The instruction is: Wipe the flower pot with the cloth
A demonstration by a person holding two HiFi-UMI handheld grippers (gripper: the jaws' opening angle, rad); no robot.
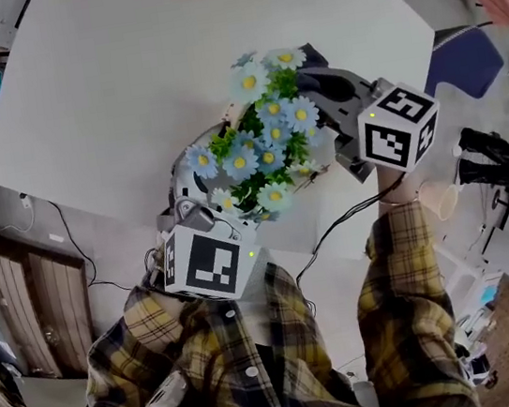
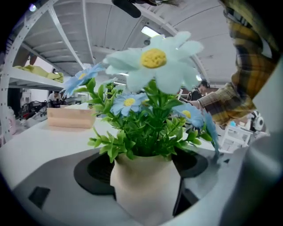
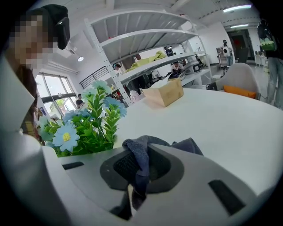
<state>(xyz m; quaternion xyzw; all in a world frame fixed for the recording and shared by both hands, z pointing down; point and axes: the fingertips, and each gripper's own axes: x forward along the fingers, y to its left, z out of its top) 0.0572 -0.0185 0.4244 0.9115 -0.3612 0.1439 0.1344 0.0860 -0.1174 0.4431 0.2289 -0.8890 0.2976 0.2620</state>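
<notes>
Pot point(image 2: 146, 181), cream w/ a narrow waist, stands upright btwn the L gripper point(image 2: 148, 201) jaws, which are closed in on its sides and hold it. Green leaves and pale-blue flowers point(image 2: 152, 66) w/ yellow centres spread above the rim and fill most of the L gripper view. In head view the bunch hides the pot. It's at the near edge of the white table point(image 1: 168, 68), just ahead of the person's chest; can't tell if the base rests on anything. Cloth point(image 3: 138, 154), dark blue-grey, is pinched in the R gripper point(image 3: 131, 194): jaws nearly together on a fold, w/ the rest bunched over the top and lying beyond them. R gripper is just beside the flowers, on their right and far side in head view. In the R gripper view they stand left of the jaws. Can't tell whether cloth touches pot. Plaid sleeves point(image 1: 409, 317) run back from both grippers. Further out on the table is a tan box point(image 3: 164, 95), well apart from the pot. Beyond are white shelving point(image 3: 146, 39) and a pale chair point(image 3: 241, 77) w/ an orange seat pad, at the table's right in the R gripper view.
</notes>
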